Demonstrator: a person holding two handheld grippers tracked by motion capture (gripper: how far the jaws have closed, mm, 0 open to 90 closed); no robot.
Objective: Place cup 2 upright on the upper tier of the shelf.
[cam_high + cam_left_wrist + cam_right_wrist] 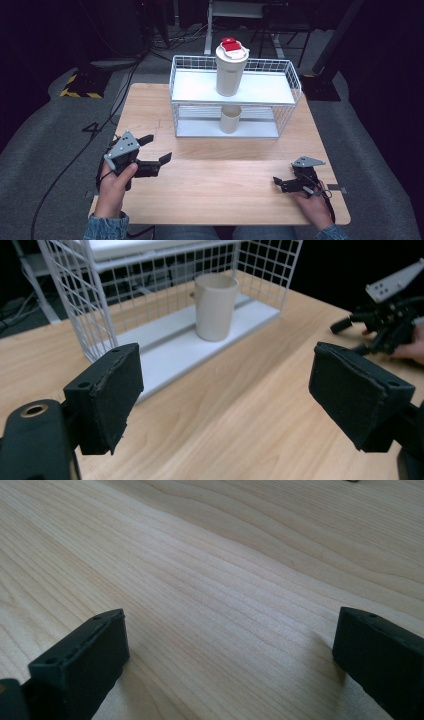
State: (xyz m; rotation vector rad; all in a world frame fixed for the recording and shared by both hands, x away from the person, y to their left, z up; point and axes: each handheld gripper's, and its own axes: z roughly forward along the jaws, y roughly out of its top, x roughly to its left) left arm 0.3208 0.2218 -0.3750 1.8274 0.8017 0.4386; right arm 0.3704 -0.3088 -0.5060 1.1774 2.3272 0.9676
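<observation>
My left tongs (159, 148) hang over the table (225, 175) at about 8 o'clock, spread wide with nothing between the pads, aimed toward 1 o'clock at the short beige cup (230, 119). That cup stands upright on the lower shelf of the white wire rack (175, 85) at 12 o'clock, close to the shelf's front edge. It looks light, stiff and smooth – probably slick, and easy to tip or crush – so I would pinch its wall at mid-height, gently and squarely. Directly above it, on the top shelf, stands a taller cup (231, 72) with a red lid (231, 46). The lid carries a pale mark that is too small to read, and I see no other writing. My right tongs (280, 184) sit low at 4 o'clock – wide open too, holding nothing.
</observation>
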